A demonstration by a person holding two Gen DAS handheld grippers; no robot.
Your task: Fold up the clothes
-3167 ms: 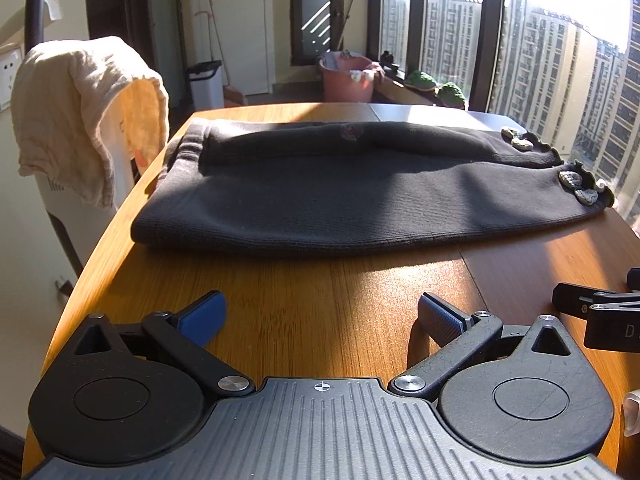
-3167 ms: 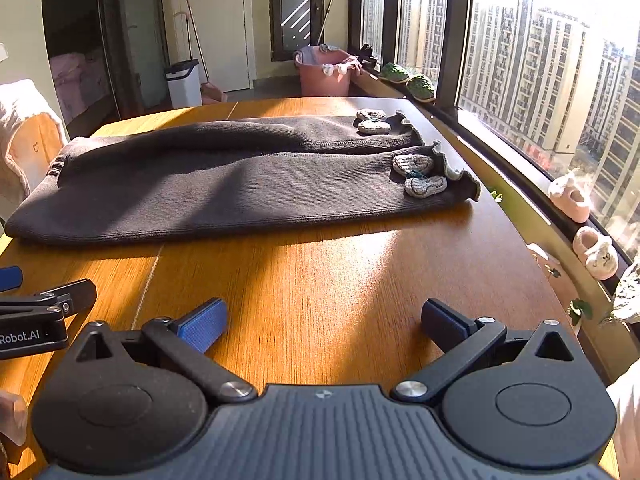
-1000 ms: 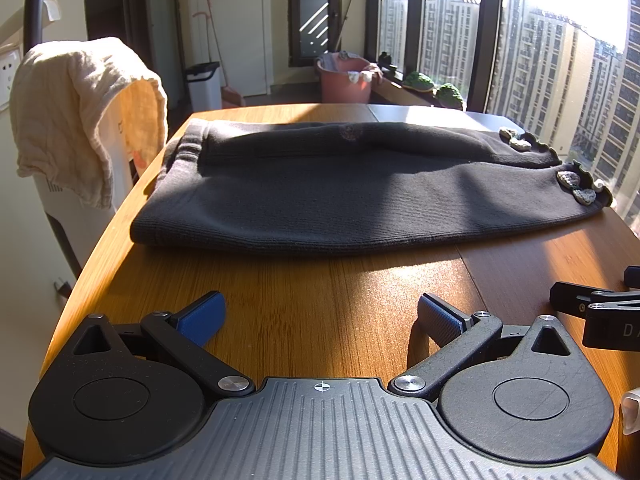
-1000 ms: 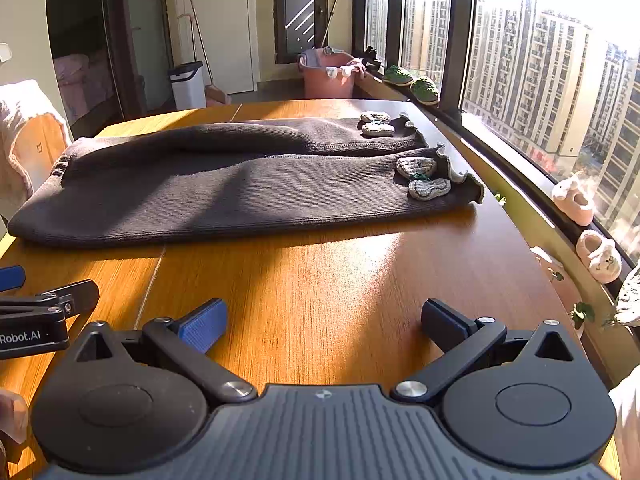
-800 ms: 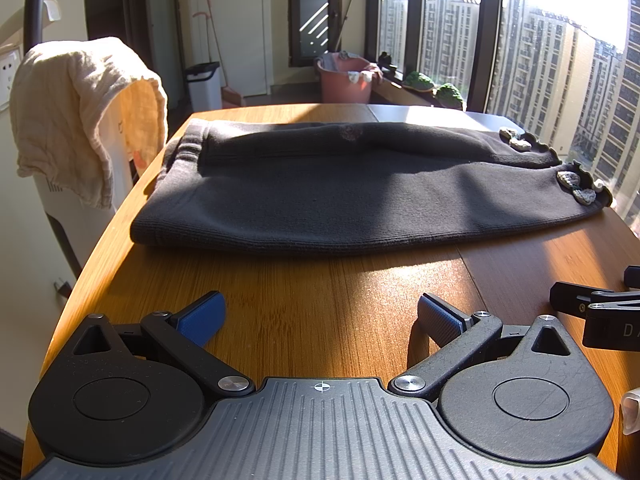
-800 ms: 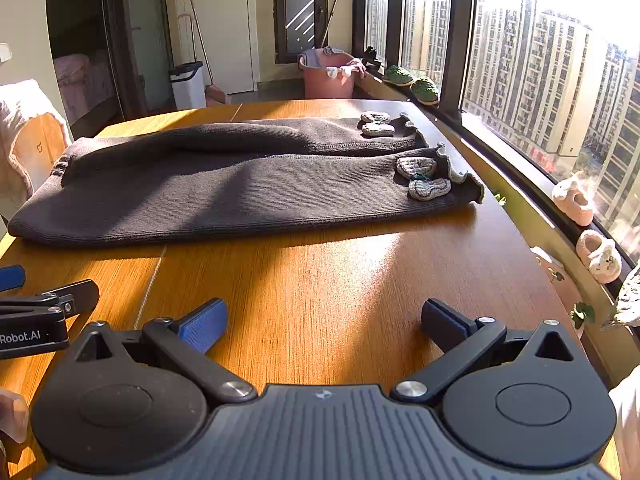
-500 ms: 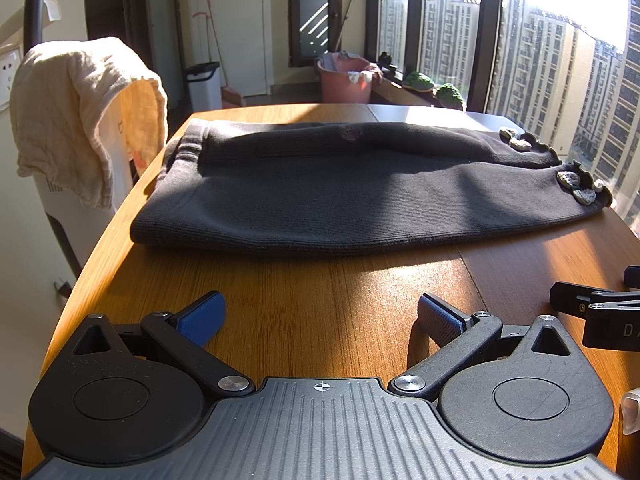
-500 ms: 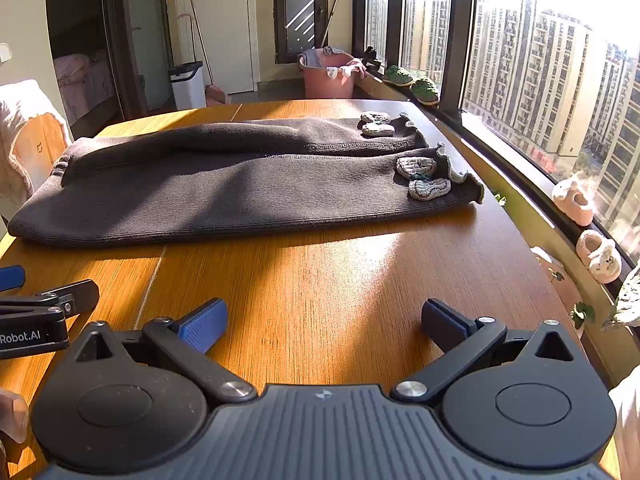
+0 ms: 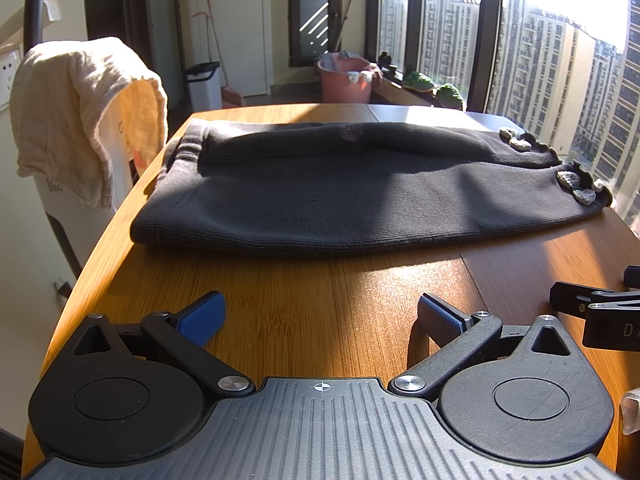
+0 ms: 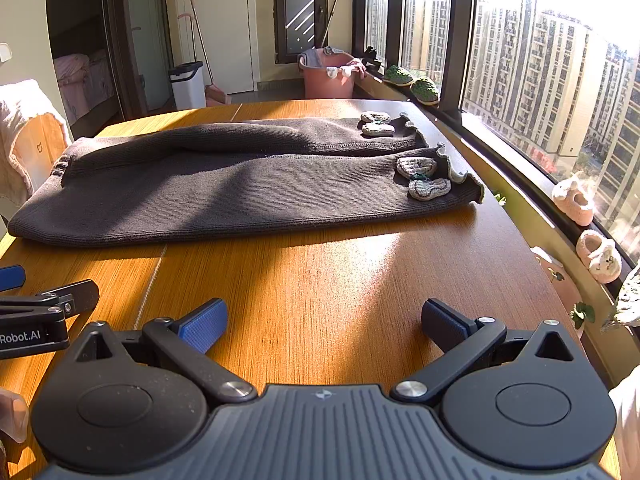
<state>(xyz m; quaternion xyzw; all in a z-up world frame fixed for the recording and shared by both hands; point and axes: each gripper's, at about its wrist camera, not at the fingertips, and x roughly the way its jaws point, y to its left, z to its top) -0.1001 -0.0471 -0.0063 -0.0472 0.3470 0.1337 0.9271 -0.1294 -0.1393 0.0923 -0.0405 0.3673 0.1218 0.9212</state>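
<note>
Lying flat on the glossy wooden desk [image 9: 320,300], ribbed dark knit trousers [image 9: 340,196] are faced by both grippers, left gripper [image 9: 320,316] and right gripper [image 10: 324,320], jaws released.

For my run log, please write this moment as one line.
stage: before first grasp | left gripper: open, empty | right gripper: open, empty | dark trousers: flat on wooden table, untouched

High-rise residential apartment, enclosed balcony room: wooden table [image 9: 360,320], floor-to-ceiling windows [image 10: 540,60] facing apartment towers, pink laundry tub [image 10: 328,76], pedal bin [image 10: 187,84], slippers [image 10: 586,224] on the sill, bedroom with bedding [image 10: 80,80] through the doorway
</note>
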